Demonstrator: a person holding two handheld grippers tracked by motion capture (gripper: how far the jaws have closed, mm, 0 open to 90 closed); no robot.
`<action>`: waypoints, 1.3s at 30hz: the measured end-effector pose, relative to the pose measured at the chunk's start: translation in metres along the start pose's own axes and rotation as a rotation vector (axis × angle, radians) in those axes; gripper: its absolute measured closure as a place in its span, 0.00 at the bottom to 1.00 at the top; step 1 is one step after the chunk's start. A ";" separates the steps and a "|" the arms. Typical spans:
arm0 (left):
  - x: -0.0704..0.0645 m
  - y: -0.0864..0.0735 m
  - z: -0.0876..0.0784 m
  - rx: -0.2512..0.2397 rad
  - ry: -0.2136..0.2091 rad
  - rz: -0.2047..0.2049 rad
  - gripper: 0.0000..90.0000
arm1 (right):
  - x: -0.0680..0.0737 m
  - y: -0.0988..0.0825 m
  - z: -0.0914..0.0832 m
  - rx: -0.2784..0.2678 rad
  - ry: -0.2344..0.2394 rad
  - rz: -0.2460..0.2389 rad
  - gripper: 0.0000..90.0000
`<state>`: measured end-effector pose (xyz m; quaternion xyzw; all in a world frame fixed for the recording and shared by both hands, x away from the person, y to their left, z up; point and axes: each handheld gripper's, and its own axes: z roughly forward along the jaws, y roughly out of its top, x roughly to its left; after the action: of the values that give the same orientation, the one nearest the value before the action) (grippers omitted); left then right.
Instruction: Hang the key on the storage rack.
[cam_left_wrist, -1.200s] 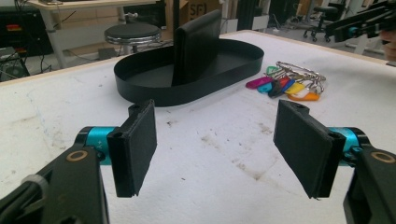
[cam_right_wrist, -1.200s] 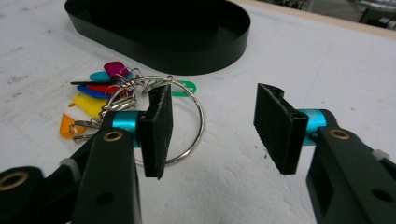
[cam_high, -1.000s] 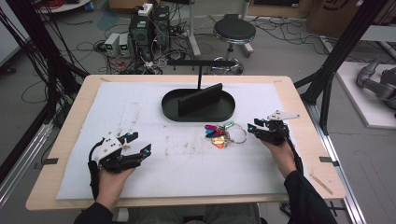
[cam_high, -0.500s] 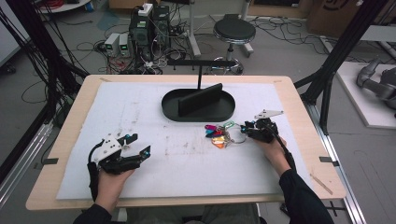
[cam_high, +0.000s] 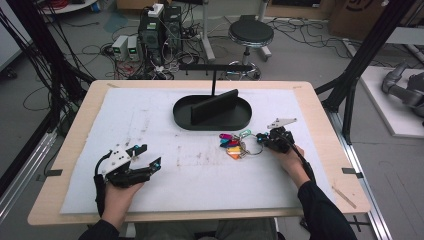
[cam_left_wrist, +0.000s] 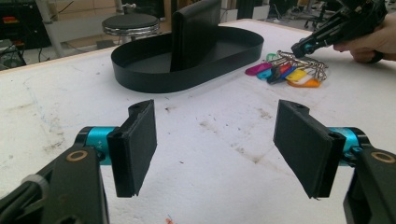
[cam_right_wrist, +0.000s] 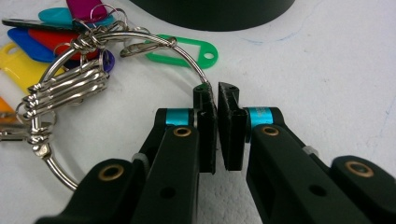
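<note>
Two grippers work the white table top (cam_high: 200, 175); nearest, the left gripper (cam_high: 142, 161) rests low at the left in the person's hand, its jaws spread wide with nothing between them; farther right, the right gripper (cam_right_wrist: 216, 100) has just been closing, its jaws now pinched together on the big wire ring (cam_right_wrist: 184, 51) of the key bunch (cam_high: 235, 145), which lies on the table with coloured tags fanned leftward, just in front of the black oval tray (cam_high: 182, 117); beyond stands a stool (cam_high: 250, 34).
</note>
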<state>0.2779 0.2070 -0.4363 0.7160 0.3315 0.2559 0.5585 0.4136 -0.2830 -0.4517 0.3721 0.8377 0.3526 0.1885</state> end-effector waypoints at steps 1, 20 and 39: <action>0.000 0.000 0.000 -0.001 0.000 -0.002 0.34 | 0.000 0.000 0.000 0.002 0.003 0.008 0.97; -0.001 0.000 0.001 0.002 -0.006 0.008 0.34 | -0.012 0.002 -0.043 -0.197 -0.018 0.133 0.97; -0.002 0.000 0.003 0.004 -0.009 0.014 0.34 | 0.028 0.016 -0.052 -0.296 0.087 0.074 0.97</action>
<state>0.2787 0.2037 -0.4371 0.7206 0.3245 0.2557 0.5568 0.3732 -0.2778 -0.4062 0.3554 0.7696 0.4946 0.1917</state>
